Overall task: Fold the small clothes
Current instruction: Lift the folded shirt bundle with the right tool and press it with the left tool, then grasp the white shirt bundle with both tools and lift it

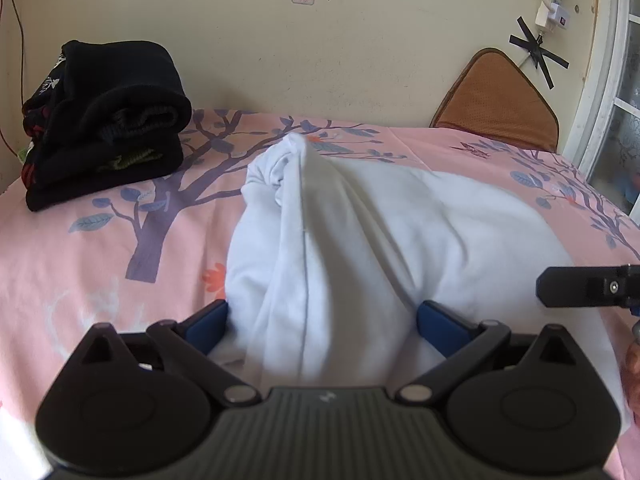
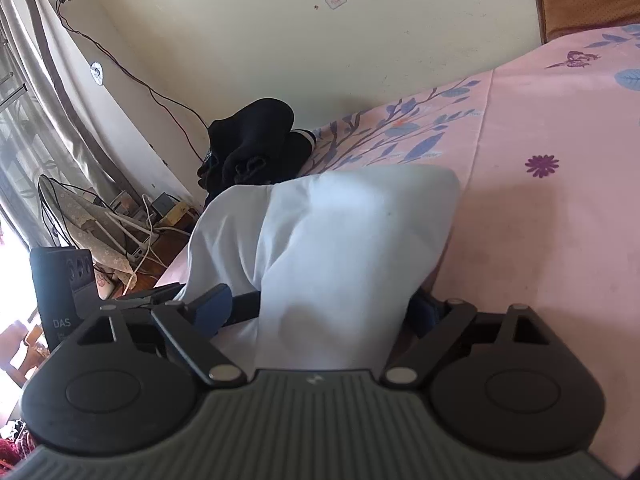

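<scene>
A white garment [image 1: 360,232] lies bunched on the pink flowered bedsheet [image 1: 80,264]. My left gripper [image 1: 322,324] stands with its blue pads wide apart, and a raised fold of the garment runs between them, draped over the gripper body. In the right wrist view the same white garment [image 2: 340,248] hangs over my right gripper [image 2: 320,312], whose blue fingers [image 2: 214,306] are also spread, with cloth between them. The cloth hides both sets of fingertips. The right gripper's black tip [image 1: 580,286] shows at the right edge of the left wrist view.
A stack of folded dark clothes [image 1: 104,120] sits at the bed's back left by the wall, also in the right wrist view [image 2: 256,144]. A brown cushion [image 1: 496,100] leans at the back right. Cables and clutter [image 2: 132,224] lie on the floor beyond the bed edge.
</scene>
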`<state>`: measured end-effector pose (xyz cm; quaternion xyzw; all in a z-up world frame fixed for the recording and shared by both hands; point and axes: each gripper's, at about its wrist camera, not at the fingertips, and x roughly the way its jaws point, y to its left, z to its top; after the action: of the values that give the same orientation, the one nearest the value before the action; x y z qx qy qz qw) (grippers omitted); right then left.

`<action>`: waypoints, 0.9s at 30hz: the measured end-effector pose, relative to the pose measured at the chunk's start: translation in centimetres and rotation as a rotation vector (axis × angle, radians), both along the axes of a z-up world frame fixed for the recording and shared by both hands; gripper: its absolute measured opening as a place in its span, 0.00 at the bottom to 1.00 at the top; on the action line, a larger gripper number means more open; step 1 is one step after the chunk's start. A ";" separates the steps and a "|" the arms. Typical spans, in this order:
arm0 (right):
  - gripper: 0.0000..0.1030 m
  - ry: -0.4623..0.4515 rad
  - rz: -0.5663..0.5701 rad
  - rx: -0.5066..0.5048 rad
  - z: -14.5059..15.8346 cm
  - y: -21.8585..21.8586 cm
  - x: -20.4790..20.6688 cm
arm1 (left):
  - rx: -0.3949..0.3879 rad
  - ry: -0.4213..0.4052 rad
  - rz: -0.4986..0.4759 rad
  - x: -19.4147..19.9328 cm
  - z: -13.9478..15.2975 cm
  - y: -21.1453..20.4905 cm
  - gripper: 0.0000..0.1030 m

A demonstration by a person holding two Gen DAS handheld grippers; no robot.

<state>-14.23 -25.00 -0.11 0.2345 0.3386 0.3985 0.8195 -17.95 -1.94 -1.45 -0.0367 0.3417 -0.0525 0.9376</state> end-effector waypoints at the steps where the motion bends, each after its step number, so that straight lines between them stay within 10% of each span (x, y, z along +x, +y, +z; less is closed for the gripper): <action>1: 0.89 -0.001 0.002 0.000 0.0 0.0 0.0 | 0.000 0.000 0.001 -0.1 0.0 -0.1 1.00; 27: 0.90 -0.003 0.016 0.024 -0.1 -0.3 -0.2 | -0.015 -0.010 -0.032 -1.0 0.2 0.1 1.00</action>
<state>-14.40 -25.34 -0.18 0.2408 0.3344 0.4094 0.8140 -18.99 -1.85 -1.26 -0.0381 0.3373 -0.0705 0.9380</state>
